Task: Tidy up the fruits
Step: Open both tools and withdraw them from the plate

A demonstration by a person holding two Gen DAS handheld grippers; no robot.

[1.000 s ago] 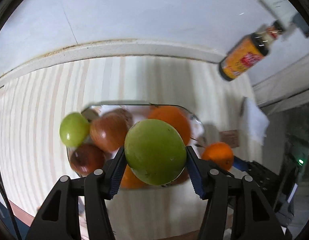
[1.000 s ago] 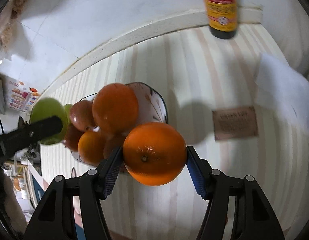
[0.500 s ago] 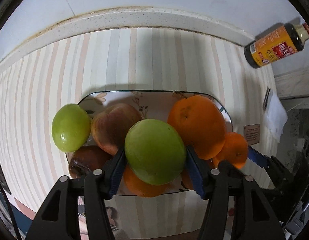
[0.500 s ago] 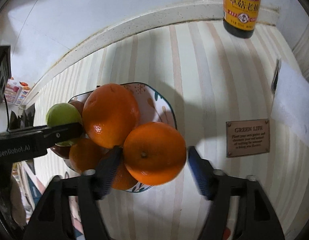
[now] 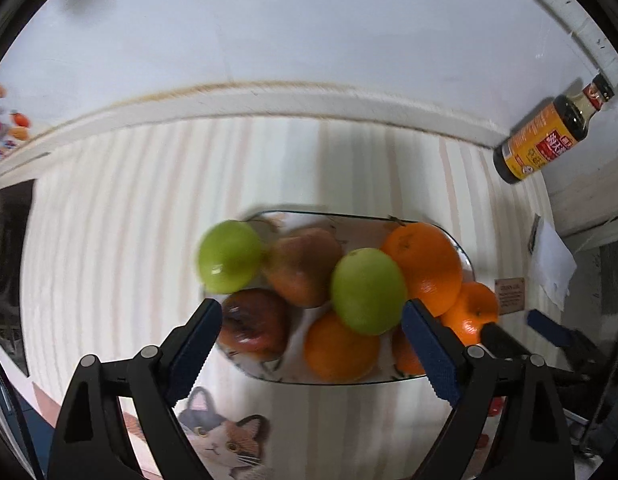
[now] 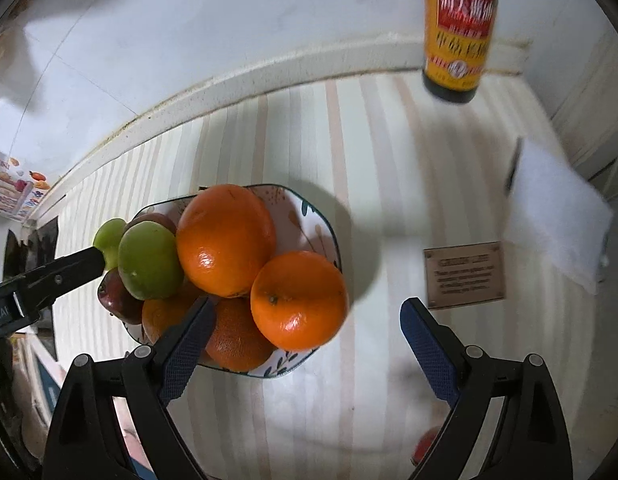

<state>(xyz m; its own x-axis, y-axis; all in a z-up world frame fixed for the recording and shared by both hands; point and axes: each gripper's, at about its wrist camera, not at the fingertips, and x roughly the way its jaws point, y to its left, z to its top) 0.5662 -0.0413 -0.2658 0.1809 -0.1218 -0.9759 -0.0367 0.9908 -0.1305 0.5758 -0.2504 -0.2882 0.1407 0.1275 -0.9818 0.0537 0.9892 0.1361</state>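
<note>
From the left wrist, the left gripper (image 5: 311, 330) stands wide and holds nothing; ahead of its fingers the bowl (image 5: 349, 381) carries a green apple (image 5: 367, 291) resting on the oranges (image 5: 423, 266), with a second green fruit (image 5: 230, 256) at the far left

From the right wrist, the right gripper (image 6: 305, 330) is also spread wide and empty; a small orange (image 6: 299, 300) sits on the pile between and just beyond its fingers, and a sauce bottle (image 6: 459, 32) stands far ahead to the right

Both views overlook fruit plate (image 5: 467, 264)
</note>
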